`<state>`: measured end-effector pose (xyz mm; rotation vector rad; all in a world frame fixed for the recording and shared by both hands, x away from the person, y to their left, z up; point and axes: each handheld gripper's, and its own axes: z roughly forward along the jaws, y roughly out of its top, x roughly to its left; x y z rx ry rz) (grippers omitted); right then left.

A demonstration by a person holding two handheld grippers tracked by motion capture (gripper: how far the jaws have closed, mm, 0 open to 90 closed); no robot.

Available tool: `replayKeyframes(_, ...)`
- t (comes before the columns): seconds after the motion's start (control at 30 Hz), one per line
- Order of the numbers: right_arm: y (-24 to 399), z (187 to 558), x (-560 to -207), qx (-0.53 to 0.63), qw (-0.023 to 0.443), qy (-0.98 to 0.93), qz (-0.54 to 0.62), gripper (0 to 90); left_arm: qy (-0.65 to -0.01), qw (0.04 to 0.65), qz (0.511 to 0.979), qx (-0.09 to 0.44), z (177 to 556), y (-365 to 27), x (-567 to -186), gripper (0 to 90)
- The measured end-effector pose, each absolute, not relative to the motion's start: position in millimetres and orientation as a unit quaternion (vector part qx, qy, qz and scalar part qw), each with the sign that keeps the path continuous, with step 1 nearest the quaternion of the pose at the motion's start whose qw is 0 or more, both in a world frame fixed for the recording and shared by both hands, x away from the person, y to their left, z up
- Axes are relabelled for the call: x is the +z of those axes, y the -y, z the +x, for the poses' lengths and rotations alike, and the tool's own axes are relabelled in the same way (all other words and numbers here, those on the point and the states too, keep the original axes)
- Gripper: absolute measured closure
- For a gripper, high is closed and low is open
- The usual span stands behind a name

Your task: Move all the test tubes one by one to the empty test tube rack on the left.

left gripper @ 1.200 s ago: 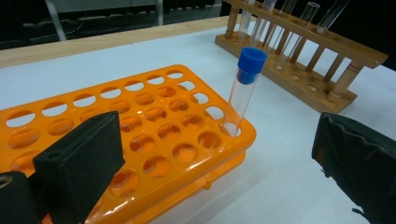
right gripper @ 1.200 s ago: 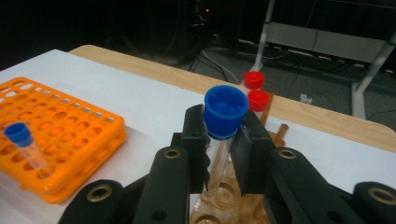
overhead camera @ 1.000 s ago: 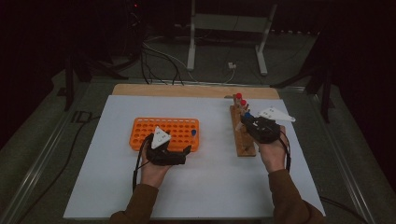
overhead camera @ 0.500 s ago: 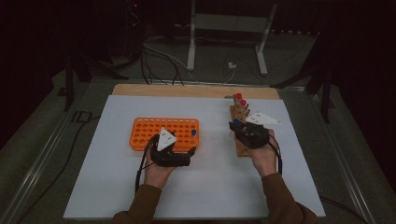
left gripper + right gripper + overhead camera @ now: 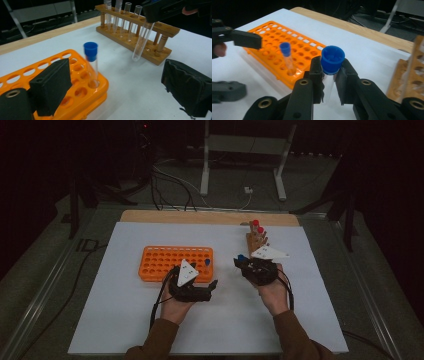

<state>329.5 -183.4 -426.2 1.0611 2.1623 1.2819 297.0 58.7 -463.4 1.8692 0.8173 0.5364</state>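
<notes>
Dark room, grey floor (image 5: 45,285), metal stand (image 5: 245,150) behind.

A lab bench in a dark room: an orange tube rack (image 5: 176,261) sits on a white sheet (image 5: 125,320) over the table. Right of the rack stands a wooden test-tube stand (image 5: 140,30) with capped glass tubes; behind it, cables and a metal frame (image 5: 245,150).

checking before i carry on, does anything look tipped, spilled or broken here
Nothing stands out. One blue-capped tube stands upright in a corner hole of the orange rack. The right gripper holds another capped tube clear of the table. The tubes in the wooden rack stand straight. No spill or breakage shows on the white sheet.
</notes>
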Motion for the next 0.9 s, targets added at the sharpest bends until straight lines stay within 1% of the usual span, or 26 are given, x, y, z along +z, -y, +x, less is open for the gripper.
replayKeyframes(0.13, 175, 325, -427, 0.465, 0.188, -0.780, 0.374, 76.8, -0.327, 0.496, 0.773, 0.222, 295, -51, -463, 15.6)
replayKeyframes(0.33, 167, 320, -430, 0.468, 0.174, -0.786, 0.366, 76.7, -0.318, 0.491, 0.782, 0.217, 297, -38, -466, 16.8)
replayKeyframes(0.37, 163, 319, -431, 0.467, 0.171, -0.788, 0.362, 76.7, -0.317, 0.491, 0.782, 0.216, 297, -36, -467, 19.7)
replayKeyframes(0.4, 163, 319, -431, 0.467, 0.171, -0.788, 0.362, 76.7, -0.316, 0.491, 0.782, 0.217, 297, -34, -468, 19.7)
replayKeyframes(0.47, 160, 318, -433, 0.468, 0.166, -0.790, 0.359, 76.7, -0.315, 0.490, 0.784, 0.215, 298, -31, -469, 26.5)
replayKeyframes(0.5, 159, 317, -433, 0.470, 0.163, -0.790, 0.359, 76.7, -0.315, 0.488, 0.785, 0.216, 299, -29, -469, 26.5)
replayKeyframes(0.53, 156, 316, -433, 0.471, 0.159, -0.791, 0.356, 76.7, -0.315, 0.484, 0.787, 0.216, 300, -28, -470, 36.6)
replayKeyframes(0.57, 156, 316, -433, 0.471, 0.159, -0.791, 0.356, 76.7, -0.314, 0.484, 0.788, 0.214, 300, -27, -471, 36.6)
replayKeyframes(0.6, 154, 315, -433, 0.473, 0.157, -0.792, 0.354, 76.7, -0.314, 0.485, 0.788, 0.213, 301, -26, -471, 44.8)
replayKeyframes(0.63, 153, 315, -433, 0.474, 0.156, -0.791, 0.353, 76.7, -0.311, 0.483, 0.790, 0.212, 301, -26, -472, 48.2)
replayKeyframes(0.67, 153, 315, -433, 0.474, 0.156, -0.791, 0.353, 76.7, -0.310, 0.484, 0.791, 0.211, 301, -25, -472, 48.2)
replayKeyframes(0.73, 152, 315, -433, 0.475, 0.154, -0.792, 0.351, 76.6, -0.309, 0.488, 0.789, 0.210, 301, -24, -472, 54.7)
replayKeyframes(0.77, 151, 314, -433, 0.476, 0.152, -0.792, 0.351, 76.7, -0.309, 0.489, 0.788, 0.210, 301, -24, -472, 59.6)
replayKeyframes(0.9, 151, 314, -434, 0.478, 0.149, -0.791, 0.352, 76.7, -0.310, 0.495, 0.786, 0.204, 302, -26, -472, 69.3)
